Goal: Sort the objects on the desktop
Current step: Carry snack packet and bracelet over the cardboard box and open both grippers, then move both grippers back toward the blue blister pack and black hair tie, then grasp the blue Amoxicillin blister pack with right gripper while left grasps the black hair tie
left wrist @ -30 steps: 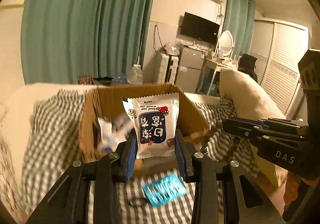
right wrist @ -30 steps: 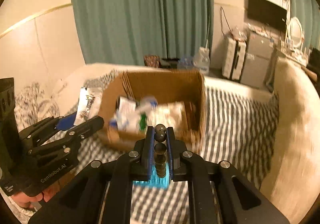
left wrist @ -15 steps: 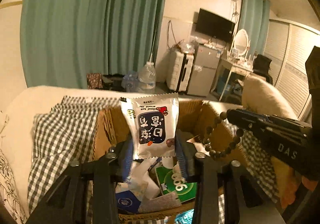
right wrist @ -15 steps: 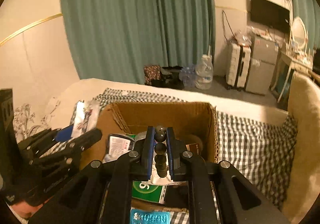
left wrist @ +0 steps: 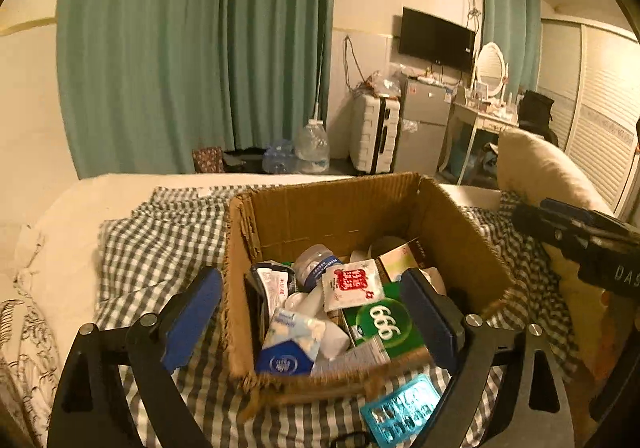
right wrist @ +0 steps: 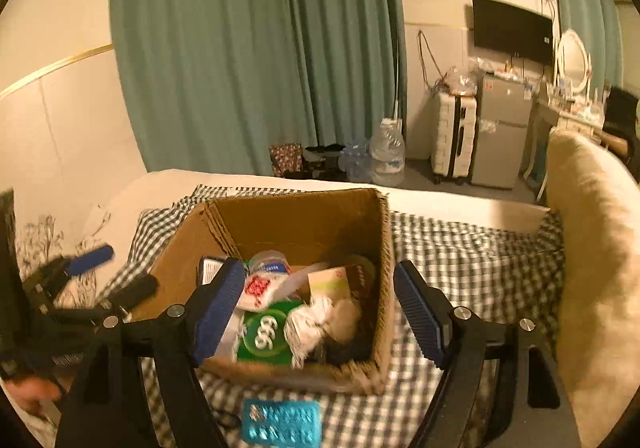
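Note:
An open cardboard box (left wrist: 340,204) stands on a checked cloth (left wrist: 160,232) and holds several packets and boxes. A white packet with red print (left wrist: 350,284), a green box marked 666 (left wrist: 380,324) and a blue-and-white pack (left wrist: 288,344) lie on top. My left gripper (left wrist: 310,318) hangs over the box's near left corner, jaws opening and gripping nothing. My right gripper (right wrist: 320,314) hangs over the box (right wrist: 300,224) too, jaws opening, nothing held. A blue blister pack (right wrist: 282,426) lies on the cloth in front of the box. The bead string cannot be made out.
A cream cushion (right wrist: 592,248) bounds the right side. The other gripper shows at each view's edge: the right gripper (left wrist: 580,236) and the left gripper (right wrist: 80,276). Beyond the bed are green curtains (left wrist: 200,48), water bottles, a suitcase and a small fridge.
Both grippers moved forward over the box and opened. The snack packet has left the left gripper and the bead string has left the right gripper.

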Motion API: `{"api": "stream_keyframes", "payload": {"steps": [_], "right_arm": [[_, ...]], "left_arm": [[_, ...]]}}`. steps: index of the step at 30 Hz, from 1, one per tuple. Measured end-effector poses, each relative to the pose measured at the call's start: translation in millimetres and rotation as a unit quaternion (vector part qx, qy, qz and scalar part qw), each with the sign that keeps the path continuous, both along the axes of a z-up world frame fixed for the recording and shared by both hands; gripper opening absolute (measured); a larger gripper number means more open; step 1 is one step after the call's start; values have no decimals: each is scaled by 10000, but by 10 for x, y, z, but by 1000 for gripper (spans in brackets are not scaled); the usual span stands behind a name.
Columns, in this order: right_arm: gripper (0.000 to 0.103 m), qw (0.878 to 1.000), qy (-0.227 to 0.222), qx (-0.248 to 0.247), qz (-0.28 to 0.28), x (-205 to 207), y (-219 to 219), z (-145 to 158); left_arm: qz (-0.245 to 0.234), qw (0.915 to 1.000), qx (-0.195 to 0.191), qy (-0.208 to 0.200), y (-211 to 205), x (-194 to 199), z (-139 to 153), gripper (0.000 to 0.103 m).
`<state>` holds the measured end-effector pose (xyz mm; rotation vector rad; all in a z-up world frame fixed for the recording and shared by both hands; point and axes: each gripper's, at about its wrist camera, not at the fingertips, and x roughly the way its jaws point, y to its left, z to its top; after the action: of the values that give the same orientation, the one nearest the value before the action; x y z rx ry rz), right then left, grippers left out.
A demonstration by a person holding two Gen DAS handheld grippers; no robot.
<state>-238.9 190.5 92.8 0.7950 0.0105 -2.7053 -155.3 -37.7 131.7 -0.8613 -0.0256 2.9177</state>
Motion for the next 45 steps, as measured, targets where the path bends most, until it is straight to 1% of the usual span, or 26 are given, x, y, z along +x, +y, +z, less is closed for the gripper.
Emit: {"api": "stream_keyframes", "payload": {"steps": [3, 5, 7, 8, 10, 12, 14, 16, 17, 18, 19, 20, 23, 27, 29, 31, 32, 33, 35, 36, 37, 38, 39, 41, 44, 45], "right_arm": [[78, 9999, 121, 87, 48, 294, 80, -10], [83, 9998, 159, 61, 104, 466, 133, -53], [83, 9999, 102, -7, 135, 633, 193, -158], [84, 9999, 48, -27, 131, 685, 204, -232], [84, 9999, -129, -43, 39, 776, 243, -407], [84, 9992, -385, -51, -88, 832, 288, -615], [89, 9980, -614, -63, -108, 862, 323, -801], [90, 9965, -837, 0, -77, 888, 370, -1012], [92, 9956, -929, 23, -66, 891, 387, -1098], [92, 9950, -983, 48, -144, 897, 415, -1173], [92, 9949, -979, 48, -237, 904, 448, -1205], [92, 9947, -986, 19, -281, 895, 466, -1223], [92, 9942, -1016, -49, -359, 819, 477, -1236], [92, 9917, -1238, 78, -329, 716, 396, -1400], [92, 9904, -1341, 121, -299, 659, 355, -1470], [92, 9902, -1352, 160, -301, 634, 327, -1491], [92, 9900, -1365, 177, -296, 614, 313, -1512], [92, 9897, -1382, 197, -305, 582, 299, -1534], [92, 9891, -1433, 189, -285, 541, 270, -1561], [92, 9885, -1482, 170, -243, 506, 246, -1582], [92, 9881, -1515, 173, -211, 481, 218, -1597], [92, 9876, -1550, 197, -168, 460, 185, -1616], [92, 9871, -1578, 247, -127, 439, 146, -1636], [92, 9857, -1658, 313, -38, 413, 78, -1683], [92, 9816, -1863, 416, 92, 372, -41, -1809], [92, 9805, -1913, 426, 114, 361, -70, -1845]], "left_arm": [[1, 9999, -28, 104, 12, 279, 51, 94], [105, 9997, -1, 229, 10, 505, 36, 94], [276, 9989, 90, 379, 22, 721, -8, 103], [365, 9980, 144, 490, 25, 848, -67, 103], [484, 9972, 156, 554, 45, 989, -207, 103], [620, 9969, 37, 482, 107, 1085, -405, 103], [726, 9967, -137, 327, 181, 1105, -629, 103], [639, 9975, -283, 60, 246, 1051, -838, 103], [563, 9975, -415, -89, 285, 1009, -961, 103], [522, 9972, -521, -142, 308, 991, -1048, 103], [416, 9967, -667, -207, 343, 957, -1168, 103], [360, 9963, -728, -266, 356, 932, -1245, 103], [217, 9950, -770, -595, 375, 804, -1504, 103], [146, 9943, -551, -906, 355, 615, -1727, 102], [203, 9922, -561, -1094, 367, 506, -1825, 95], [126, 9901, -423, -1335, 365, 396, -1918, 77], [78, 9890, -346, -1439, 370, 352, -1964, 75], [54, 9890, -336, -1442, 381, 338, -1980, 73], [-47, 9889, -361, -1443, 415, 321, -1993, 65], [-109, 9885, -352, -1467, 427, 318, -1993, 53], [-164, 9884, -365, -1465, 439, 324, -1980, 32], [-223, 9880, -384, -1480, 449, 327, -1965, 19], [-254, 9871, -384, -1531, 451, 322, -1956, 11], [-232, 9865, -258, -1599, 411, 327, -1930, 10], [-67, 9851, 192, -1707, 273, 334, -1898, 8], [-7, 9852, 263, -1696, 237, 338, -1890, 7]]}}
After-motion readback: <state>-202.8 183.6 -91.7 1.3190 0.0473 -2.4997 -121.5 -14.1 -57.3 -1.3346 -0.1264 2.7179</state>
